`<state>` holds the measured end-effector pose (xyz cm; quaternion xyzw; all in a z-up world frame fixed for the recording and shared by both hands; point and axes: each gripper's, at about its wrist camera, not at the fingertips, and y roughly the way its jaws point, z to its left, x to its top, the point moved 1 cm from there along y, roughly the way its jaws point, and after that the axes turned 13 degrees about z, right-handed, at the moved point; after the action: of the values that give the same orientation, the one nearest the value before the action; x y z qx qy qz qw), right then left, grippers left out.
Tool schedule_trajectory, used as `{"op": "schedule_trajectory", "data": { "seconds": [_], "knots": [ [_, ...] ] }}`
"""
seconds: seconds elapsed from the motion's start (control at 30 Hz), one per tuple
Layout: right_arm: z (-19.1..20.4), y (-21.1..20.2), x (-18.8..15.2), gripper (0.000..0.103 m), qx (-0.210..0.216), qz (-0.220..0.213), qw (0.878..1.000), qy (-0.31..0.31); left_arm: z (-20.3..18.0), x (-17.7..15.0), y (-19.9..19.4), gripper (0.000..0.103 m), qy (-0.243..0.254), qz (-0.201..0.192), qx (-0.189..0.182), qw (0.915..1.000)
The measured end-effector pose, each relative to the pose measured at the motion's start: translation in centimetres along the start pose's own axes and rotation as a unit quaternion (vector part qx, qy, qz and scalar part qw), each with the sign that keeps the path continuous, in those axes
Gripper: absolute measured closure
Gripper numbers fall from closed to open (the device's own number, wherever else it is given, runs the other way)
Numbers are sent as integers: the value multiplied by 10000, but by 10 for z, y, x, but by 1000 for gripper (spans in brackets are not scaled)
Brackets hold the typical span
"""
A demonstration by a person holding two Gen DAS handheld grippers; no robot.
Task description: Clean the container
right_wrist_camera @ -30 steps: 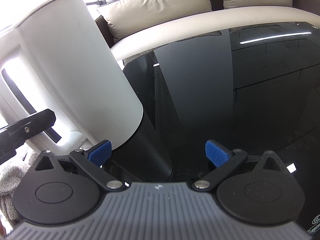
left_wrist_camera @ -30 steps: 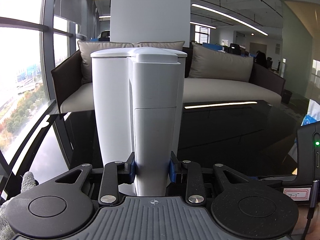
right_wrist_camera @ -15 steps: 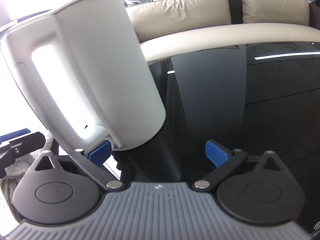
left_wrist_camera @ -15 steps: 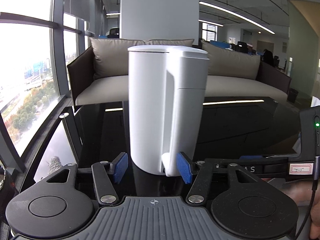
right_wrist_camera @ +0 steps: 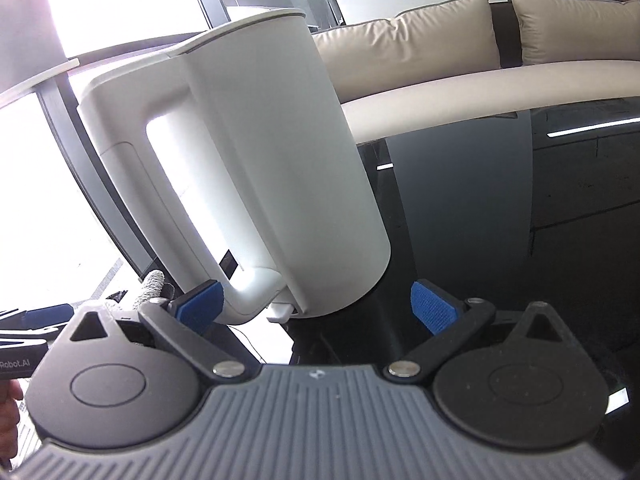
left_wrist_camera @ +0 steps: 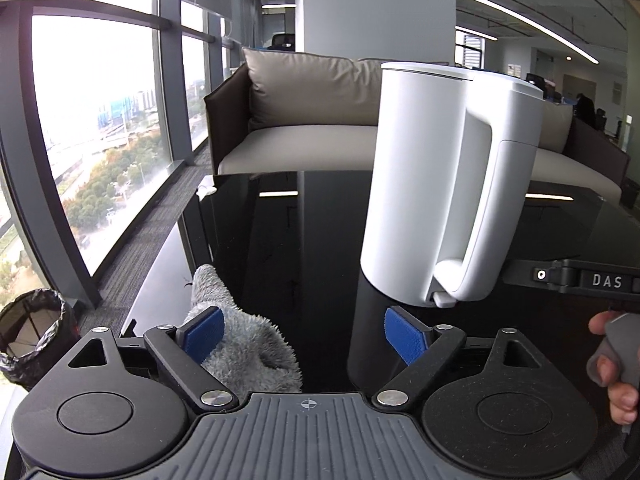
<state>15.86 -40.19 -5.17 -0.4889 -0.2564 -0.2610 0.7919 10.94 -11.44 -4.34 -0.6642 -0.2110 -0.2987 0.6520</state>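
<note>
A tall white lidded kettle [left_wrist_camera: 432, 184] stands upright on the glossy black table [left_wrist_camera: 280, 232], its handle toward the right in the left wrist view. My left gripper [left_wrist_camera: 306, 338] is open, drawn back and left of the kettle. A grey fluffy cloth [left_wrist_camera: 240, 340] lies on the table by its left fingertip. In the right wrist view the kettle [right_wrist_camera: 256, 152] fills the left half, handle facing me. My right gripper [right_wrist_camera: 320, 306] is open just in front of the kettle's base, and nothing sits between its pads.
A beige sofa [left_wrist_camera: 320, 120] stands behind the table. Tall windows [left_wrist_camera: 92, 120] run along the left, with a black lined bin [left_wrist_camera: 32, 336] on the floor below. A person's hand [left_wrist_camera: 616, 364] holds the right gripper's handle at the right edge.
My left gripper let go of the kettle's handle, opened wide and pulled back to the left, bringing the grey cloth into view. The kettle now stands free, its handle turned sideways.
</note>
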Motion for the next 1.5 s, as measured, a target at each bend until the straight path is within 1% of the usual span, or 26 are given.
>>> {"op": "schedule_trajectory", "data": {
  "seconds": [0.03, 0.1, 0.17, 0.27, 0.37, 0.47, 0.6, 0.67, 0.73, 0.87, 1.1, 1.13, 1.17, 1.2, 1.23, 1.27, 1.3, 1.33, 1.37, 1.4, 1.43, 1.47, 1.5],
  "knots": [
    [2, -2, 0, 1, 108, -17, 9999, -62, 3, -2, 0, 12, -11, 10, 15, 10000],
    [10, -3, 0, 1, 263, -40, 9994, -225, 5, -5, 0, 12, -12, 51, 54, 10000],
    [17, -2, 1, 1, 338, -49, 9986, -398, 8, -8, 1, 10, -9, 97, 93, 9999],
    [31, 0, 0, 1, 329, -77, 9963, -784, 10, -11, 5, 8, -35, 140, 145, 9998],
    [41, 1, -2, 1, 375, -61, 9952, -906, 11, -13, 9, 6, -62, 179, 186, 9996],
    [45, 5, 0, 1, 381, -74, 9945, -969, 12, -15, 12, 4, -61, 189, 218, 9996],
    [47, 17, 10, 1, 322, -152, 9934, -1090, 14, -19, 18, 3, -53, 213, 302, 9993],
    [52, 21, 8, 1, 294, -185, 9930, -1130, 16, -20, 18, 3, -80, 222, 321, 9992],
    [56, 26, 7, 1, 146, -213, 9929, -1163, 19, -22, 19, 1, -125, 222, 326, 9991],
    [60, 30, 8, 1, 27, -294, 9928, -1158, 24, -23, 23, 1, -153, 331, 363, 9987],
    [59, 33, 11, 1, 79, -335, 9931, -1119, 26, -25, 34, 1, -204, 432, 409, 9980],
    [59, 33, 11, 3, 70, -355, 9931, -1114, 26, -25, 35, 1, -234, 463, 414, 9978],
    [59, 33, 12, 9, 68, -367, 9931, -1114, 26, -25, 37, 1, -257, 476, 424, 9976],
    [59, 35, 12, 12, 64, -363, 9930, -1119, 27, -26, 39, 1, -281, 489, 435, 9975],
    [59, 36, 9, 19, 41, -336, 9931, -1125, 27, -26, 40, 1, -305, 503, 443, 9973],
    [59, 38, 9, 31, 18, -303, 9931, -1134, 27, -26, 42, 1, -339, 524, 424, 9972],
    [58, 40, 9, 37, -5, -269, 9932, -1137, 27, -27, 43, 1, -373, 514, 399, 9972],
    [56, 41, 9, 46, -25, -229, 9935, -1115, 27, -28, 43, 2, -410, 472, 426, 9971],
    [55, 42, 10, 51, -46, -197, 9938, -1094, 27, -29, 43, 6, -446, 429, 453, 9971],
    [59, 44, 12, 53, -59, -202, 9940, -1073, 27, -30, 43, 11, -483, 386, 480, 9969],
    [57, 44, 14, 55, -40, -207, 9945, -1021, 26, -30, 44, 27, -516, 350, 501, 9968],
    [56, 45, 15, 55, -25, -211, 9949, -982, 25, -31, 46, 38, -505, 389, 454, 9969],
    [56, 45, 15, 55, -30, -207, 9948, -994, 26, -33, 50, 39, -495, 414, 452, 9969]
  ]
}}
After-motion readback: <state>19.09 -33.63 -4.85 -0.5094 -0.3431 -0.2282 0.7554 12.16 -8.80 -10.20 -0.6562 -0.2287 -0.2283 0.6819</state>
